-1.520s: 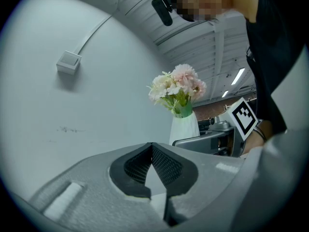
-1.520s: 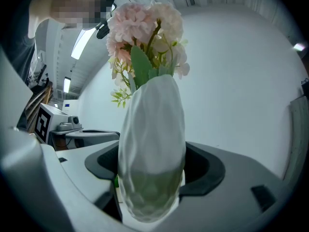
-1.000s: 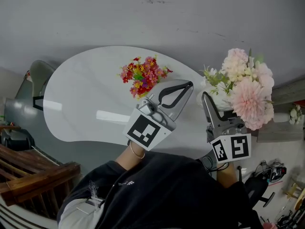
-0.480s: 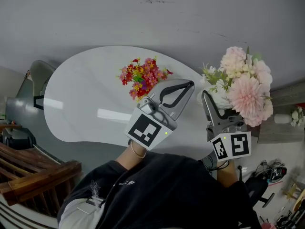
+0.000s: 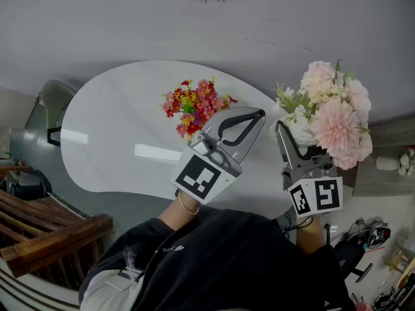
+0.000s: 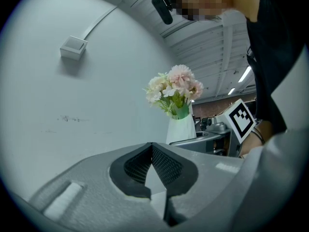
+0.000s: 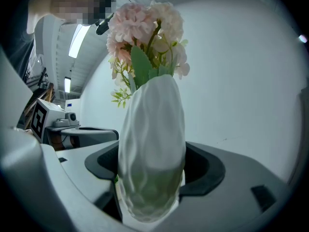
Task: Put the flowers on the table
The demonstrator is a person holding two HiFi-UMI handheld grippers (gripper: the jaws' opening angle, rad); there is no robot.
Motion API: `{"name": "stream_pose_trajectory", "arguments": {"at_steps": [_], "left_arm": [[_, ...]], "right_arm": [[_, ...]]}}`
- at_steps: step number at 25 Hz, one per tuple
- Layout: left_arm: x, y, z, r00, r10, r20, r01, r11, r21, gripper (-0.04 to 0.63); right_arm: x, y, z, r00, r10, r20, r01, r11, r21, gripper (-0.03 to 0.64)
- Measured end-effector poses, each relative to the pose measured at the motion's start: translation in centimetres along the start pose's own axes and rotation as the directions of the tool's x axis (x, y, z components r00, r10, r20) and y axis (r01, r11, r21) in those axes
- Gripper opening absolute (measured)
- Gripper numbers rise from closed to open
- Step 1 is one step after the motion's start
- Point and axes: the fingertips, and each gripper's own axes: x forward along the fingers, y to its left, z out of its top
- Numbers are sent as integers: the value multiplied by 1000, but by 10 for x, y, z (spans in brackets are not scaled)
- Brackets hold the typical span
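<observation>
A white vase (image 7: pixel 152 153) of big pink flowers (image 5: pixel 334 118) sits between the jaws of my right gripper (image 5: pixel 292 138), which is shut on it and holds it upright at the right end of the white oval table (image 5: pixel 117 128). The same vase (image 6: pixel 181 128) shows to the right in the left gripper view. A small bunch of red and pink flowers (image 5: pixel 194 103) stands on the table. Just right of that bunch, my left gripper (image 5: pixel 258 115) hovers shut and empty, its tips (image 6: pixel 152 146) meeting.
A grey chair (image 5: pixel 47 105) stands at the table's left end, and a wooden bench (image 5: pixel 48 238) is at the lower left. A shelf with a small white flower piece (image 5: pixel 403 161) lies to the right. Cables and gear (image 5: pixel 369 232) litter the floor at lower right.
The vase with pink flowers has shifted very slightly to the left in the right gripper. The left gripper has barely moved.
</observation>
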Motion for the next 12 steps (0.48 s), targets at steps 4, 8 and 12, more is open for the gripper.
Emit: {"name": "stream_pose_trajectory", "arguments": {"at_steps": [4, 8, 12], "left_arm": [[0, -2, -1, 1000, 0, -10, 0, 1000, 7, -3], [-2, -4, 1, 1000, 8, -12, -8, 1000, 2, -3], [-3, -7, 1, 1000, 8, -22, -7, 1000, 4, -3]], "right_arm": [[1, -1, 0, 1000, 5, 0, -5, 1000, 2, 368], [1, -1, -1, 1000, 12, -4, -12, 1000, 2, 368], [1, -1, -1, 1000, 17, -6, -17, 1000, 1, 368]]}}
